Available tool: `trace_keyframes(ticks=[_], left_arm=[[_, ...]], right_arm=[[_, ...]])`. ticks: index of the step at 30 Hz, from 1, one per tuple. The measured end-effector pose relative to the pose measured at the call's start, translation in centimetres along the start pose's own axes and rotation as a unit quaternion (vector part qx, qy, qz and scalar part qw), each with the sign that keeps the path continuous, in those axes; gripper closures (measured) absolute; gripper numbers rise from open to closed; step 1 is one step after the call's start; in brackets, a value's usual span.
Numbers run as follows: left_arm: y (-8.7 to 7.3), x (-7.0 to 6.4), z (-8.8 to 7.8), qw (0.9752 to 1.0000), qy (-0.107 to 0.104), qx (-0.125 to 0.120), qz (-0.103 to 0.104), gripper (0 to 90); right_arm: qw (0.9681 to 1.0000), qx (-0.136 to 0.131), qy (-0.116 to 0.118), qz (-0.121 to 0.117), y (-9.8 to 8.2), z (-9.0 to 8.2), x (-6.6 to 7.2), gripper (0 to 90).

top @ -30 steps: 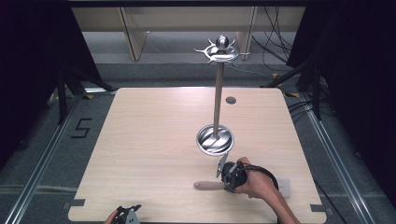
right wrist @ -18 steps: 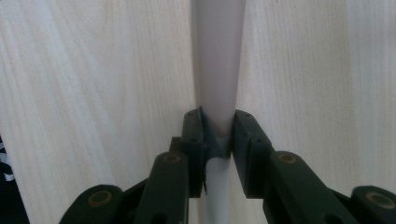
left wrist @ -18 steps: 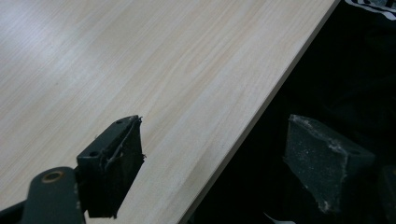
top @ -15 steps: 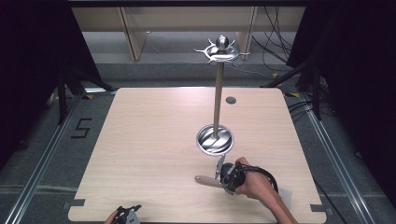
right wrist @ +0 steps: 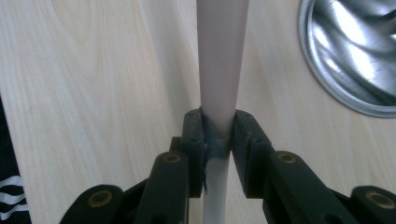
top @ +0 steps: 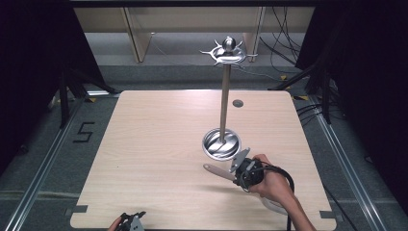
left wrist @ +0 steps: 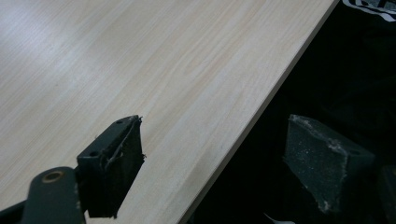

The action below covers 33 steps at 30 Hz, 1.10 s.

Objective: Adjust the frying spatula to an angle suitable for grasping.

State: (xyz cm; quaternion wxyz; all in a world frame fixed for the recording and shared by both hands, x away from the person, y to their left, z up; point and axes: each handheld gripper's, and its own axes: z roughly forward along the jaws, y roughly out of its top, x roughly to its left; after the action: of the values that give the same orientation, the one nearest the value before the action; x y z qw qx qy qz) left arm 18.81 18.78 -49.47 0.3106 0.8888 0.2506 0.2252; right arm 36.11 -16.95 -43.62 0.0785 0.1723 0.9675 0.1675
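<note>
A metal utensil stand has a round shiny base (top: 221,143), a tall pole (top: 224,96) and a ring of hooks (top: 229,52) on top. My right gripper (top: 239,174) (right wrist: 218,130) sits just in front of the base, shut on a pale utensil handle (top: 214,170) (right wrist: 222,56) whose free end points left. The base's rim (right wrist: 355,51) lies to the right of the handle. My left gripper (top: 131,222) (left wrist: 215,126) hangs open over the table's near edge, with nothing between its jaws.
The light wooden table (top: 159,144) has a small round hole (top: 237,103) at the back right. Dark curtains, cables and floor rails surround it. A "5" mark (top: 82,131) is on the floor to the left.
My right gripper has carried the utensil handle up and away from the near edge, closer to the stand's base. The left gripper has stayed put.
</note>
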Motion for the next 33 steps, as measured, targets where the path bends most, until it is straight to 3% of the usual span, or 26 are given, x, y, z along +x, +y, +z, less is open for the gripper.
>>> trace_keyframes(ticks=[1,3,4,5,6,7,10,12,14,16,17,18,20,21,22,26,27,28,30,31,32,33], left_arm=[[0.0,0.1,0.1,0.9999,0.006,0.000,0.010,18.8],[0.0,0.0,0.1,0.9999,0.008,-0.002,0.008,18.7],[0.0,0.0,0.1,0.9999,0.008,-0.002,0.008,18.7],[0.0,0.0,0.0,1.0000,-0.001,0.001,0.001,18.8],[0.0,0.0,0.0,1.0000,-0.001,0.001,0.001,18.8],[0.0,0.0,-0.1,1.0000,0.008,0.001,0.002,18.8],[0.0,0.0,0.0,1.0000,0.001,-0.001,-0.001,18.8],[0.0,0.0,0.0,1.0000,0.002,-0.001,-0.003,18.8],[0.0,0.0,0.0,1.0000,0.001,0.000,0.000,18.8],[0.0,0.0,-0.1,1.0000,0.006,0.001,0.001,18.8],[0.0,0.0,0.0,0.9999,0.014,0.002,0.001,18.8],[0.0,0.0,0.0,1.0000,0.008,0.001,-0.001,18.8],[0.0,0.0,0.0,0.9999,0.011,0.001,0.001,18.8],[0.0,0.0,0.0,0.9999,0.012,-0.002,-0.004,18.8],[0.0,0.0,0.0,0.9999,0.012,-0.002,-0.004,18.8],[0.0,0.1,-0.1,0.9999,0.009,0.002,0.003,18.7],[0.0,0.0,0.0,0.9999,0.008,-0.004,-0.007,18.8],[0.0,0.0,0.0,0.9999,0.013,-0.002,-0.005,18.8],[-0.1,0.1,0.0,0.9999,0.015,-0.002,-0.005,18.7],[-0.1,0.1,0.0,0.9999,0.012,0.002,-0.002,18.8],[-0.1,0.1,0.0,0.9999,0.012,0.002,-0.002,18.8],[0.0,0.1,0.1,0.9999,0.011,-0.005,0.000,18.8]], right_arm=[[0.9998,-0.018,0.003,-0.013,-0.1,-0.2,-0.3,76.3],[0.9988,-0.043,0.000,-0.025,-0.4,-0.9,-0.7,76.3],[0.9988,-0.043,0.000,-0.025,-0.4,-0.9,-0.7,76.3],[0.9982,-0.060,-0.007,-0.001,-0.7,-1.8,-0.7,76.3],[0.9975,-0.070,-0.003,-0.013,-0.8,-2.1,-1.0,76.4],[0.9967,-0.081,-0.006,-0.004,-1.1,-2.5,-1.1,76.4],[0.9950,-0.099,-0.008,0.003,-1.5,-3.2,-1.3,76.4],[0.9911,-0.133,-0.010,0.010,-2.1,-4.2,-1.8,76.4],[0.9894,-0.140,-0.015,0.034,-2.7,-5.0,-1.7,76.4],[0.9878,-0.150,-0.011,0.039,-2.8,-5.2,-1.8,76.4],[0.9845,-0.172,-0.012,0.031,-3.2,-5.6,-2.2,76.4],[0.9833,-0.174,-0.015,0.051,-3.3,-5.9,-2.1,76.4],[0.9821,-0.182,-0.008,0.046,-3.5,-6.1,-2.1,76.4],[0.9786,-0.202,0.002,0.038,-3.8,-6.5,-2.5,76.4],[0.9782,-0.202,0.007,0.048,-3.9,-6.7,-2.5,76.4],[0.9717,-0.229,0.005,0.060,-4.3,-6.9,-2.8,76.4],[0.9693,-0.237,0.006,0.063,-4.3,-7.0,-2.8,76.4],[0.9677,-0.244,0.006,0.062,-4.3,-7.1,-2.9,76.4],[0.9667,-0.249,0.008,0.059,-4.3,-7.3,-3.0,76.4],[0.9622,-0.264,0.008,0.066,-4.3,-7.5,-3.0,76.4],[0.9622,-0.264,0.008,0.066,-4.3,-7.5,-3.0,76.4],[0.9589,-0.274,0.010,0.073,-4.3,-7.8,-3.0,76.4]])
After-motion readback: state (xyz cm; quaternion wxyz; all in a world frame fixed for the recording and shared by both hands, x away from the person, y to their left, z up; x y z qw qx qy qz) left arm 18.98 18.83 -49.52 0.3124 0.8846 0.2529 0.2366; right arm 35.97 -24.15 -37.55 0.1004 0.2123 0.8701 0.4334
